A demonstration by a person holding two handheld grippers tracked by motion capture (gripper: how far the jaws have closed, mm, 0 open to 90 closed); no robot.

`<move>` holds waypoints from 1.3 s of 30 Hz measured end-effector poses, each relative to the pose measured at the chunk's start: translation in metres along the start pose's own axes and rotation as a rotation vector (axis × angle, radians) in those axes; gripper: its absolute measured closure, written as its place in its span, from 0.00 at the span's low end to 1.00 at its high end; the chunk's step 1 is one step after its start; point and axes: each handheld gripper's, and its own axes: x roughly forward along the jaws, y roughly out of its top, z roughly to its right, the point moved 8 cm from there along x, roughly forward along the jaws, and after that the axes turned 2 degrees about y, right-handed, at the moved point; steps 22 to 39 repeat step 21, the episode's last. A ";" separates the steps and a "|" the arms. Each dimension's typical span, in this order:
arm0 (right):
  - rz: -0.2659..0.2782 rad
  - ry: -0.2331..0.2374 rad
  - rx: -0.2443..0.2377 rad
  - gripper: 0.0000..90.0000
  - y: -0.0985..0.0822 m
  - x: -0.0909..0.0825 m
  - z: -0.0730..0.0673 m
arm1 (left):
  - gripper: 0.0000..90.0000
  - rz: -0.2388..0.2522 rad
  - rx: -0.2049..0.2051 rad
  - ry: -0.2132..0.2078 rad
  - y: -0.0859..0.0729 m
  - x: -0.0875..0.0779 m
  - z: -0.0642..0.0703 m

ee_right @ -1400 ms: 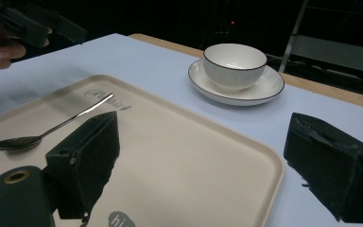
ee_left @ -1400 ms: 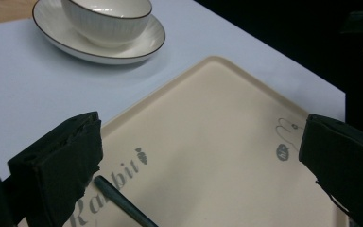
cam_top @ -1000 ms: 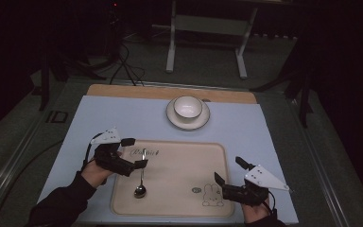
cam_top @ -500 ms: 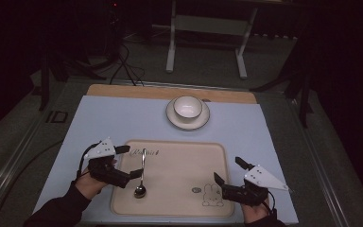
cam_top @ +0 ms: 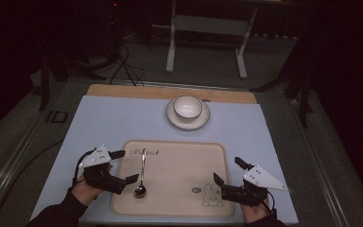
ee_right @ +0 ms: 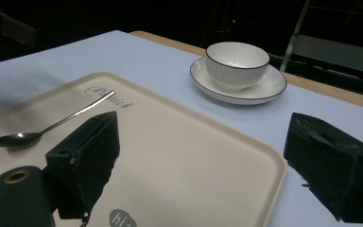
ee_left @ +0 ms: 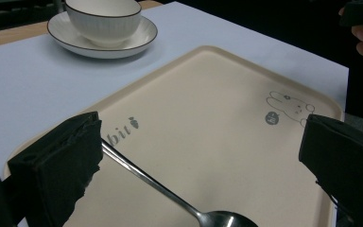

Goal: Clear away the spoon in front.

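A beige tray with a rabbit print lies at the table's near edge. On its left part rests a metal spoon, handle pointing away from me. My left gripper is open just left of the spoon, with one jaw over the tray's left rim. In the left gripper view the spoon lies on the tray between the wide-apart jaws, untouched. My right gripper is open over the tray's right edge near the rabbit and holds nothing. In the right gripper view the spoon lies far to the left.
A white bowl stands on a white saucer on the pale blue mat beyond the tray. A wooden board edge runs along the mat's far side. A metal stand and cables lie on the dark floor behind.
My left gripper has drawn back from the spoon's handle, to the left and toward me. The spoon stays flat on the tray. The right gripper has not moved.
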 end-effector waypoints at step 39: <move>-0.011 0.012 0.002 0.12 -0.003 0.001 0.001 | 0.01 0.009 0.002 0.036 -0.015 0.005 -0.007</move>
